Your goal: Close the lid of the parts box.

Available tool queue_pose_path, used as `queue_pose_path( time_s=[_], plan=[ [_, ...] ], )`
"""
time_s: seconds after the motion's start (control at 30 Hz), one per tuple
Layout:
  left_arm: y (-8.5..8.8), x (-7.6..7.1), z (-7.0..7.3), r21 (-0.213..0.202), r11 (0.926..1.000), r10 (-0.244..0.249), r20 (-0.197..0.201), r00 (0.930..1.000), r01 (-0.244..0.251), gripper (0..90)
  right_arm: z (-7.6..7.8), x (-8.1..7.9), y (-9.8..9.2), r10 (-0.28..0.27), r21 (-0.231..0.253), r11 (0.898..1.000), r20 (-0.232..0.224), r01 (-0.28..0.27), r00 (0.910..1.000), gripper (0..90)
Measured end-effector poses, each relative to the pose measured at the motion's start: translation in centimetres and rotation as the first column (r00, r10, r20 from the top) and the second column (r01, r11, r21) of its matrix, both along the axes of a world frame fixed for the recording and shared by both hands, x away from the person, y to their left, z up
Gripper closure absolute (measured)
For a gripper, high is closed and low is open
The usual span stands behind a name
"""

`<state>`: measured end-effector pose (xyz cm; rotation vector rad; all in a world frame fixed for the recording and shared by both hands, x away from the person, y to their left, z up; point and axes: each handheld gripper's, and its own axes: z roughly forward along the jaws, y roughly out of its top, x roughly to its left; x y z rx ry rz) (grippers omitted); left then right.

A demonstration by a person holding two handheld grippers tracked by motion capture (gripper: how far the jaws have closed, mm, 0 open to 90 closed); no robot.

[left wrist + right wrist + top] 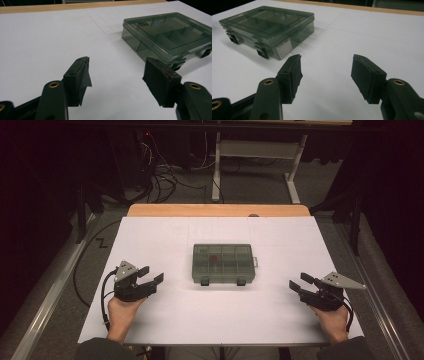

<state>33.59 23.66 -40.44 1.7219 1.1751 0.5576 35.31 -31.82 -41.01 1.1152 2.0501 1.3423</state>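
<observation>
Tongs sit on both sides of the table [165, 330], and nothing is in them. The left gripper [151, 274] rests near the left edge with its jaws spread wide and empty, and the right gripper [300, 281] rests near the right edge, spread wide and empty too. Between them, in the middle of the white table, lies a flat see-through box [222, 263] with its lid shut. Both grippers are well apart from it. I think the work is just at the start, with the hands waiting. The next move would be to bring the grippers in toward the box, most likely to the two dark clasps [205, 281] on the side nearest the person, and pinch or flip them gently so the box does not slide away. Some things are hard to see. A small red thing [213, 258] shows through the lid, but I cannot tell what it is. The label [283, 49] on the side of the box is too small to read.
</observation>
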Motion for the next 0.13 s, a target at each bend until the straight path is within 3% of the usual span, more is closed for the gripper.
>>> queue_pose_path(
  time_s=[0.13],
  plan=[
    [-0.06,-0.03,0.01,0.004,1.0000,-0.005,0.003,1.0000,0.005,36.8,0.06,-0.04,-0.05,0.001,0.009,1.000,0.015,-0.001,0.9999,41.5]
  ],
)
